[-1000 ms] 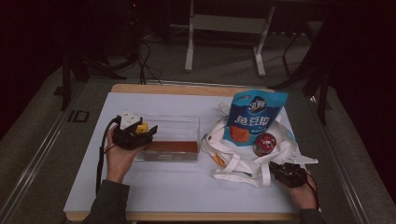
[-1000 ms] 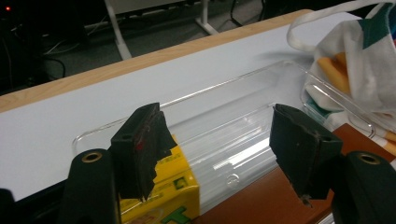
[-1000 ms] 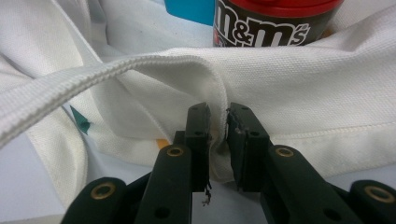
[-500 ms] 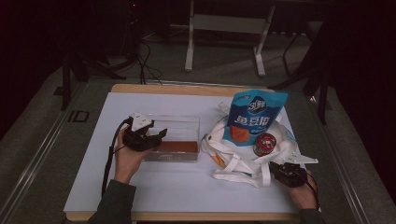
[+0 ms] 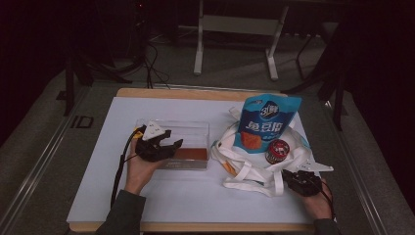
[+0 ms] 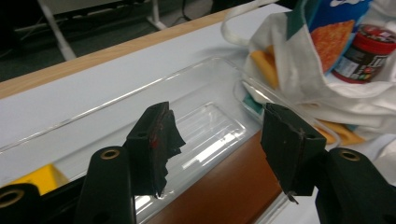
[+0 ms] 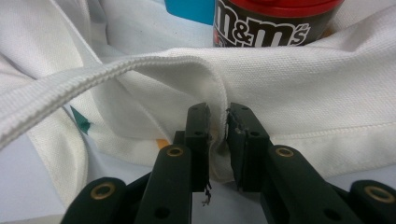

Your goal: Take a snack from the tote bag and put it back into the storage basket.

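Observation:
A clear plastic box point(image 5: 188, 132) lies left of centre on the white table, with a flat brown piece point(image 5: 192, 153) along its near side. My left gripper point(image 5: 172, 139) hovers over the box's left end, open. Its jaws have just been closing, and between them lies the box's open inside point(image 6: 210, 126), with the brown piece point(image 6: 224, 191) below; the pads touch nothing. My right gripper point(image 5: 288, 175) is shut on a fold of the white tote bag point(image 7: 327, 93) at its near right corner. A blue snack bag point(image 5: 264, 122) and an M&M's jar point(image 5: 277, 151) rest on the tote.
The tote bag point(image 5: 249, 171) sprawls right of the box, its straps trailing toward the front edge. Something orange point(image 6: 264, 60) shows in the bag's mouth. The table's wooden edge point(image 5: 195, 93) runs along the back, with stand legs on the floor beyond.
My left gripper has moved right from the box's left end to over the box and turned its jaws toward the bag. The right gripper has kept still on the fabric.

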Action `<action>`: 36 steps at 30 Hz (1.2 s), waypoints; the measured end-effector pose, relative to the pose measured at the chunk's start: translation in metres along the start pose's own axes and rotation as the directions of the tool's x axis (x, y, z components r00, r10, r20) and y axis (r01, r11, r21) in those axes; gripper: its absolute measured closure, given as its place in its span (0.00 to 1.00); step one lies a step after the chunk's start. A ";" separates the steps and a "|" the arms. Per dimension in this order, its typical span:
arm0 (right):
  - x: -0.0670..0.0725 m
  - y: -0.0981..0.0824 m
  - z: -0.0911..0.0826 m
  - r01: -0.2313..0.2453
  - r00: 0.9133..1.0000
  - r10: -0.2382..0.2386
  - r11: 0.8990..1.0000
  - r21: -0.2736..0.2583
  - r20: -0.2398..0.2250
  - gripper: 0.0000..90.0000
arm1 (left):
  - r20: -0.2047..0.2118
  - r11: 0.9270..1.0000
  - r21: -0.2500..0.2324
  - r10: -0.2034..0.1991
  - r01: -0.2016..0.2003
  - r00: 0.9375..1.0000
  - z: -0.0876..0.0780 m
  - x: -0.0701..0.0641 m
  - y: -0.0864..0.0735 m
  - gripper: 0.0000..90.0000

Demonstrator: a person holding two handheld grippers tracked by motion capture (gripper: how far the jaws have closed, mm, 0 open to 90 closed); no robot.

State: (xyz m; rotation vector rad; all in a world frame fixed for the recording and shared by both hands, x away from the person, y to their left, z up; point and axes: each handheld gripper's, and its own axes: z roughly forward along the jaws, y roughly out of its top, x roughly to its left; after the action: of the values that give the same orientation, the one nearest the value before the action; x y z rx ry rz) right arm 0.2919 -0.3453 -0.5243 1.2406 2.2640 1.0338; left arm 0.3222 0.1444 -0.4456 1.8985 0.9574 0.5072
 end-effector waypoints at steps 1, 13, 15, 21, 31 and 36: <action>0.000 0.000 0.000 0.001 1.000 -0.001 1.000 0.001 0.000 0.87 | 0.004 1.000 0.003 0.002 -0.002 1.000 0.000 0.000 -0.001 0.49; -0.003 0.002 -0.001 -0.032 0.999 0.032 0.999 0.011 -0.019 0.84 | 0.075 1.000 0.014 0.007 -0.008 0.997 -0.001 -0.009 -0.006 0.53; -0.003 0.002 -0.002 -0.036 0.999 0.036 0.999 0.015 -0.019 0.82 | 0.081 1.000 0.012 0.018 -0.019 0.997 -0.001 -0.013 -0.005 0.53; -0.002 0.005 -0.006 -0.023 1.000 0.022 0.999 0.026 0.006 0.75 | 0.106 1.000 0.004 0.029 -0.029 0.994 -0.001 -0.021 -0.006 0.51; -0.001 0.010 -0.016 -0.005 1.000 0.004 0.999 0.031 0.011 0.68 | 0.121 0.999 -0.001 0.041 -0.041 0.992 -0.002 -0.027 -0.008 0.50; 0.000 0.013 -0.022 0.008 1.000 -0.008 0.999 0.035 0.013 0.66 | 0.135 0.999 -0.003 0.045 -0.045 0.990 -0.002 -0.029 -0.010 0.51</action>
State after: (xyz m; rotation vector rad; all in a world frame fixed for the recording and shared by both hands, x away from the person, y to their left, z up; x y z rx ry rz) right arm 0.2858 -0.3505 -0.5000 1.2475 2.2845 0.9838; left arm 0.2994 0.1255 -0.4527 1.9317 0.8277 0.3999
